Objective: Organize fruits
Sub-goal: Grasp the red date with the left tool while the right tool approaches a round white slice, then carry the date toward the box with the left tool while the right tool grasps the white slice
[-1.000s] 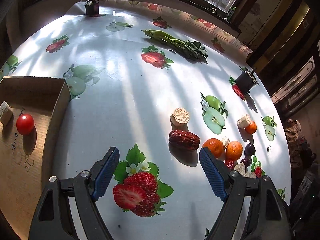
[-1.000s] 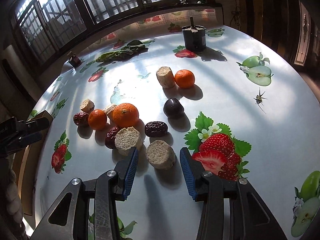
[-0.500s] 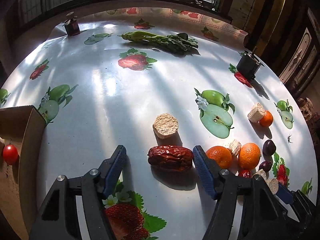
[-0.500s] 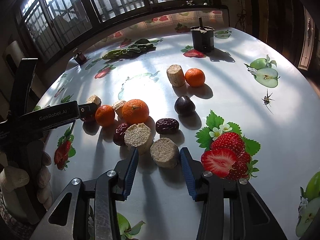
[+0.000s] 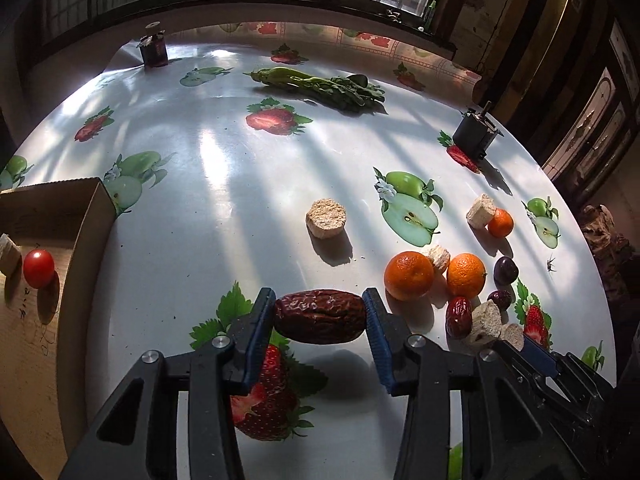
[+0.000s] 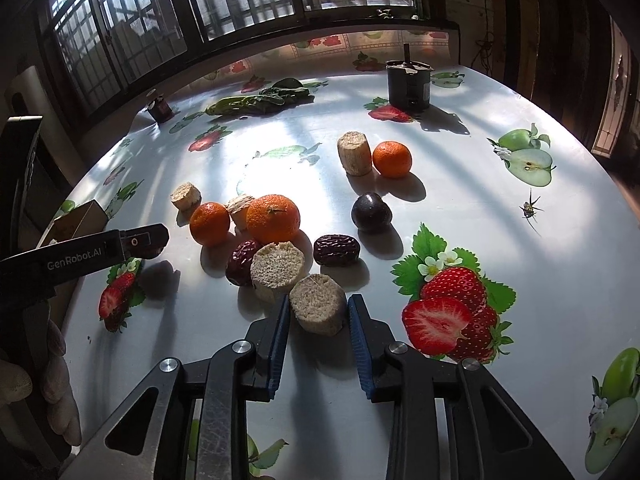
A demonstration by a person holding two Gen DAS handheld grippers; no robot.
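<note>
— While my left gripper (image 5: 320,334) closes, what sits between its blue pads?

— One large red date (image 5: 320,316), lying crosswise. Both pads touch its ends, and it casts a shadow on the tablecloth (image 5: 224,184) below, so I note it as gripped and slightly raised. My jaws are closing on it at this moment.

— Position relative to the cardboard box (image 5: 86,216)?

— Well to the right of the box, near the table's front edge. Inside the box I see a cherry tomato (image 5: 38,268) beside a pale chunk (image 5: 7,254) at the frame edge.

— And the right gripper (image 6: 316,330)?

— Its jaws are closing around a tan cut cylinder (image 6: 318,308) standing on the cloth. The left pad sits against its side; the right pad looks just touching. I cannot tell whether it is lifted.

— Other fruit, again from the box?

— Far right of the box: two oranges (image 5: 409,275) with a chunk between them, a smaller date (image 5: 459,317), a dark plum (image 5: 505,271), and beyond those another orange (image 5: 501,223). A lone tan cylinder (image 5: 326,217) rests about midway between the box and that cluster.
</note>
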